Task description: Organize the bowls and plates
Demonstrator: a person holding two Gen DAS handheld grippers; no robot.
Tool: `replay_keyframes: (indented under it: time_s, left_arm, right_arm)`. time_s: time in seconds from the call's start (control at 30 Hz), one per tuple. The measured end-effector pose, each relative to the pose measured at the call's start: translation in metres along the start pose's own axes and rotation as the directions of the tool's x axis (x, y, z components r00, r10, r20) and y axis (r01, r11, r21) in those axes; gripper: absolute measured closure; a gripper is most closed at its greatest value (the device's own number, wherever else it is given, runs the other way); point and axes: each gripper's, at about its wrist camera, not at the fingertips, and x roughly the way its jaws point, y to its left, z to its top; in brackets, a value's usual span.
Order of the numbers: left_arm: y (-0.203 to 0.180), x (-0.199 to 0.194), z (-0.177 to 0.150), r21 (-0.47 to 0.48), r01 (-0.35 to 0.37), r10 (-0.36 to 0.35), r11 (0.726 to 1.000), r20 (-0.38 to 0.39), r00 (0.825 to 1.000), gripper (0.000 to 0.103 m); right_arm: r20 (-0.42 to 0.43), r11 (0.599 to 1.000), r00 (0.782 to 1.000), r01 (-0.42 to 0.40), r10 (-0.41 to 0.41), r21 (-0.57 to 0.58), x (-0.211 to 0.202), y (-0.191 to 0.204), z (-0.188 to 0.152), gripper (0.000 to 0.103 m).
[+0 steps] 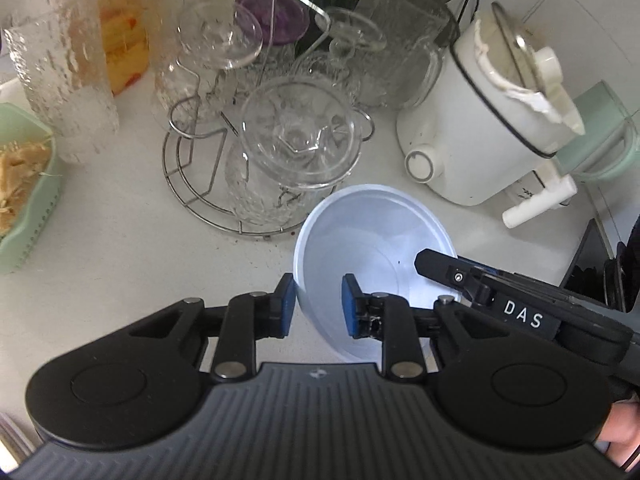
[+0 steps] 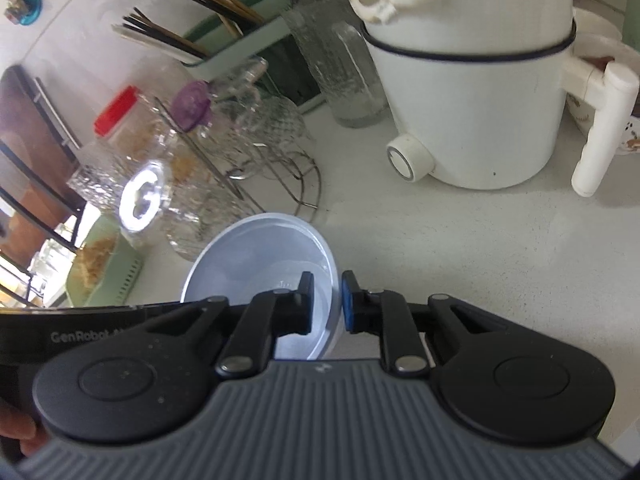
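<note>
A pale blue-white bowl (image 1: 372, 256) sits low over the white counter, in front of a wire glass rack. My left gripper (image 1: 316, 306) straddles the bowl's left rim, one blue pad outside and one inside, with a gap showing between pads and rim. My right gripper (image 2: 326, 306) is shut on the bowl's (image 2: 256, 256) right rim, one finger inside and one outside. The right gripper's body also reaches in from the right in the left wrist view (image 1: 520, 304).
A wire rack (image 1: 256, 152) holds upturned glasses and a glass bowl. A white blender jug (image 1: 492, 120) stands to the right. Textured glass jars (image 1: 68, 80) and a green basket (image 1: 24, 188) sit to the left. A cutlery holder (image 2: 224, 40) stands at the back.
</note>
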Motion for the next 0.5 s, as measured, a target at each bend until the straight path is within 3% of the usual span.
replay_keyframes:
  time_s: [0.5]
  left_arm:
    - [0.004, -0.066, -0.028, 0.030, 0.028, -0.030, 0.999, 0.067, 0.997, 0.074]
  right_arm:
    - [0.076, 1.000, 0.997, -0.018, 0.016, 0.020, -0.057, 0.034, -0.018, 0.085]
